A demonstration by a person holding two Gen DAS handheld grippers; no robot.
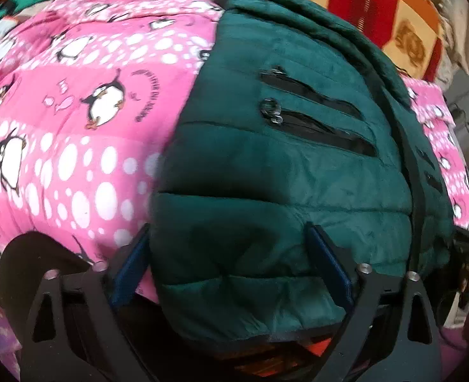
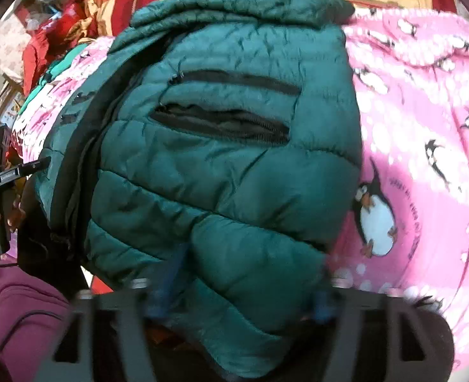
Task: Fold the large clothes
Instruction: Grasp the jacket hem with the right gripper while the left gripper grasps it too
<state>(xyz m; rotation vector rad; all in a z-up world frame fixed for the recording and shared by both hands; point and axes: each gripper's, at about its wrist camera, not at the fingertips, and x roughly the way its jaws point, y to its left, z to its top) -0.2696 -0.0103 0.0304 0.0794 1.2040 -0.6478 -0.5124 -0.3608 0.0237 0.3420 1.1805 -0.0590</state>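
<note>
both grippers' fingers point(image 1: 326, 267) astride the green jacket's point(image 1: 266, 165) near edge

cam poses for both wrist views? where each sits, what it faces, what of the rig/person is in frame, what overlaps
Left wrist: on the left gripper, angled down at the green puffer jacket near its edge; own blue-padded fingers in frame.
Right wrist: on the right gripper, angled down at the jacket's opposite edge; own blurred fingers, a maroon sleeve.
Shared: the jacket's two zip pockets and the pink penguin blanket.

Curved dark lettering beside penguin on pink blanket point(image 1: 75, 102), too blurred & distorted to read; no other txt
</note>
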